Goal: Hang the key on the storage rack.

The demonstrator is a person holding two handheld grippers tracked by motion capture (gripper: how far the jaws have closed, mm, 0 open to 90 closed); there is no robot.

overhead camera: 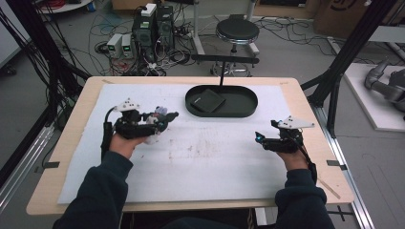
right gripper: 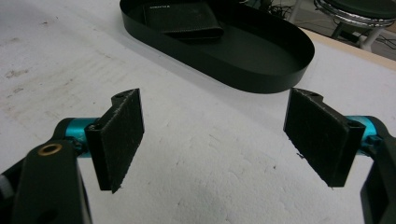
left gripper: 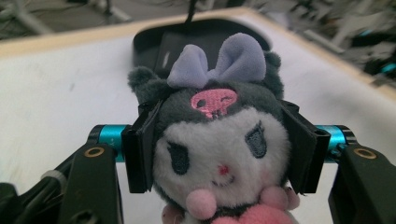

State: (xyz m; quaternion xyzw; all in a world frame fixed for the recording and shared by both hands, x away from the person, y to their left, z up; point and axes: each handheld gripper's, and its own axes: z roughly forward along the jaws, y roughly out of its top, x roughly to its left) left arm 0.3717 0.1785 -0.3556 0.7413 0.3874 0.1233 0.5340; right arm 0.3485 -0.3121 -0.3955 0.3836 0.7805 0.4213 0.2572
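Observation:
A small plush doll (left gripper: 219,140) with a dark grey hood, a lilac bow and a pink skull mark sits squeezed between the two black pads of my left gripper (left gripper: 219,154). In the high view that left gripper (overhead camera: 160,120) holds the plush doll (overhead camera: 157,119) above the white mat at the left, pointing right toward the tray. The black oval tray (overhead camera: 239,107) lies at the far middle with a black wallet (overhead camera: 207,101) inside. My right gripper (overhead camera: 259,137) rests at the right, open, and the right gripper view shows bare mat between its pads (right gripper: 122,135).
A white mat (overhead camera: 200,157) covers most of the wooden table (overhead camera: 67,143). A thin black stand (overhead camera: 222,71) rises behind the tray. In the right gripper view the tray (right gripper: 280,60) and wallet (right gripper: 182,21) lie ahead. Beyond the table are a stool (overhead camera: 237,31), computers and cables.

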